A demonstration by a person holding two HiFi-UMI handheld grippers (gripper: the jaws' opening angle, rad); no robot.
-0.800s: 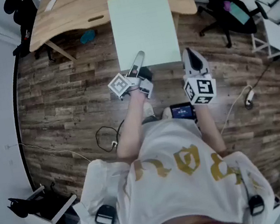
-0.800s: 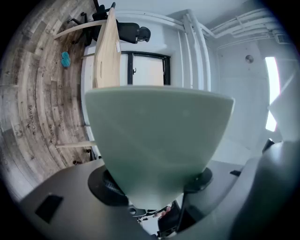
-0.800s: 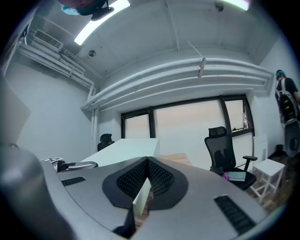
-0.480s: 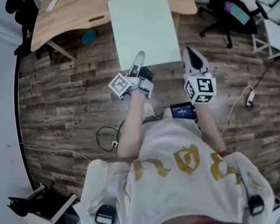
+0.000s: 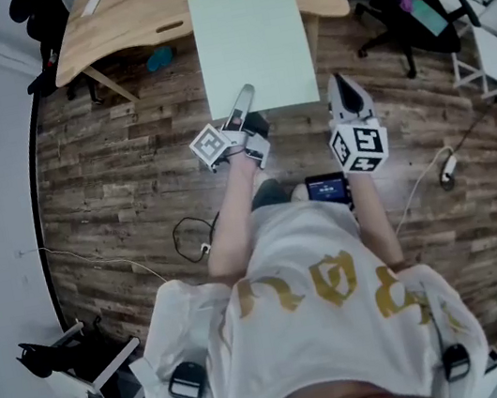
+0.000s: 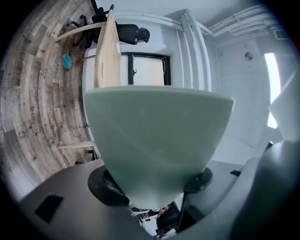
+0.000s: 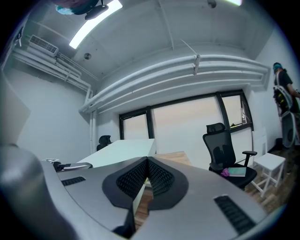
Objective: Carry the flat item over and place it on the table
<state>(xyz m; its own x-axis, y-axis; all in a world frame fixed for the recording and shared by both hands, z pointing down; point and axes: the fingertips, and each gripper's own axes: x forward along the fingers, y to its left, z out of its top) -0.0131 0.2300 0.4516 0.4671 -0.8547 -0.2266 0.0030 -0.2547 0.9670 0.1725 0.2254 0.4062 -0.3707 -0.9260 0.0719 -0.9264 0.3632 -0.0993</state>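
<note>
Pale-green, plain, rectangular: one board [image 5: 252, 45], upper centre; two holders, left gripper [image 5: 246, 100] and right gripper [image 5: 340, 84], jaws pinching it.

Head view: dim, cool cast, soft detail, strong barrel bend, dark corners. Gripper views: fisheye, black ring at edges. Right gripper view: ceiling strip light [image 7: 96, 21] clips white. Left gripper view: near board [image 6: 154, 140] blurred, background sharper.
</note>
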